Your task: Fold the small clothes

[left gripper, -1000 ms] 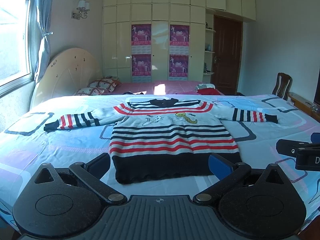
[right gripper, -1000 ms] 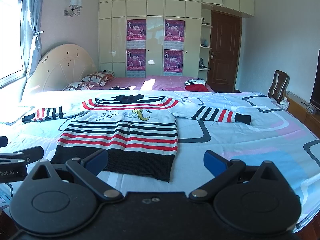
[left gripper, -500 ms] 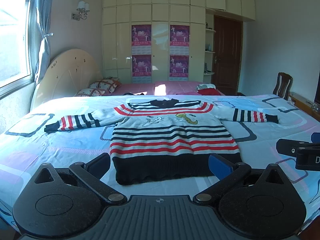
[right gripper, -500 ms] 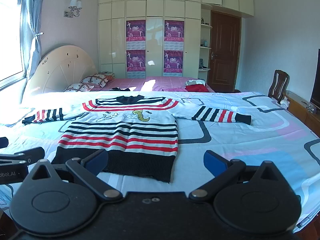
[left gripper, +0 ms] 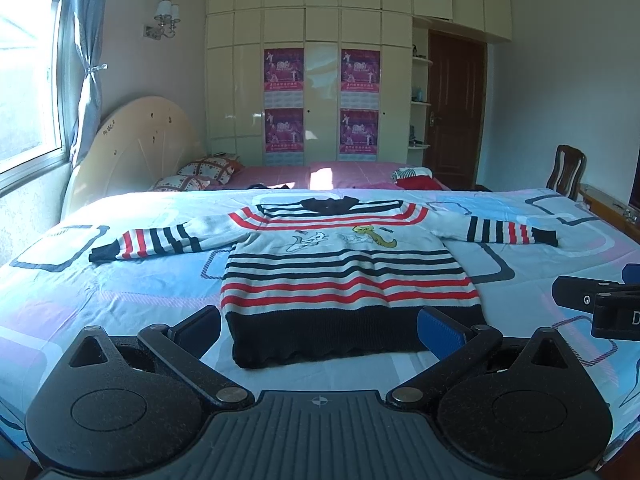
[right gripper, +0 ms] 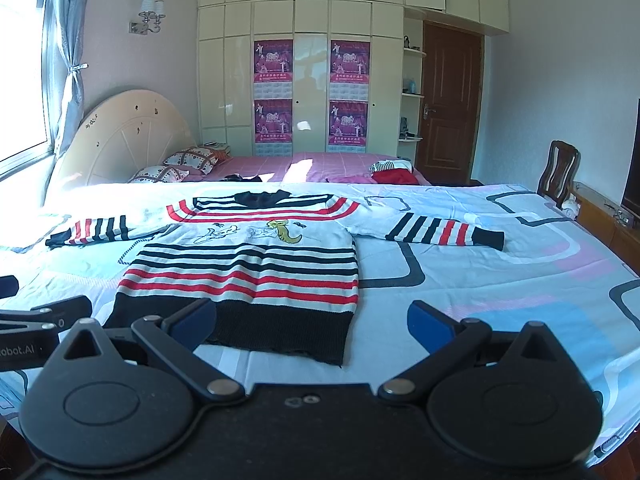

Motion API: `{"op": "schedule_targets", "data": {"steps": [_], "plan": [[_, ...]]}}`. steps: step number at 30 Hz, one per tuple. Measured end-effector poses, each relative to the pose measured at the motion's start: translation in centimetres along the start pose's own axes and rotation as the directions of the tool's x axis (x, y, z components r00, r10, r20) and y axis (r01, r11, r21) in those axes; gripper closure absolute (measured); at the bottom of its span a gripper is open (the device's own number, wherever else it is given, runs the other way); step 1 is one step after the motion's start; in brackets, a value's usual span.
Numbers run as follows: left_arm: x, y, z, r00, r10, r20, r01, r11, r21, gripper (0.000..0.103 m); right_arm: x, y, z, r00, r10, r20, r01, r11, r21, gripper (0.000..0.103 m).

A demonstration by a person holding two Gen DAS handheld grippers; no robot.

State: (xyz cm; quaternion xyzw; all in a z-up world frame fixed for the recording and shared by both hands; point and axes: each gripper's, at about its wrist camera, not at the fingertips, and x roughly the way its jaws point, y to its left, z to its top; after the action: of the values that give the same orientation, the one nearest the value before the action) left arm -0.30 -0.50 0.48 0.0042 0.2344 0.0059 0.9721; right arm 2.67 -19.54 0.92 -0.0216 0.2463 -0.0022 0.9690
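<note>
Practically nothing has shifted over the last second — the striped sweater (left gripper: 348,276) lies flat on the patterned bedspread (left gripper: 120,292), both sleeves spread out sideways, hem nearest me. I have the left gripper (left gripper: 318,326) and the right gripper (right gripper: 312,320) hovering short of that hem, fingers spread wide and holding nothing — so, by my reading, folding hasn't begun.

Sunlit bedroom: cream wardrobe (left gripper: 316,92), brown door (left gripper: 456,112), possibly a chair (left gripper: 566,168).
</note>
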Motion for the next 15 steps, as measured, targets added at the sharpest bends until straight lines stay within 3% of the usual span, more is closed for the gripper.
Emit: {"op": "schedule_targets", "data": {"steps": [15], "plan": [[0.09,-0.07,0.03,1.000,0.003,-0.003,-0.003,1.000,-0.004,0.000,0.01,0.69,0.16,1.000,0.003,0.000,-0.003,1.000,-0.005,0.000]]}}
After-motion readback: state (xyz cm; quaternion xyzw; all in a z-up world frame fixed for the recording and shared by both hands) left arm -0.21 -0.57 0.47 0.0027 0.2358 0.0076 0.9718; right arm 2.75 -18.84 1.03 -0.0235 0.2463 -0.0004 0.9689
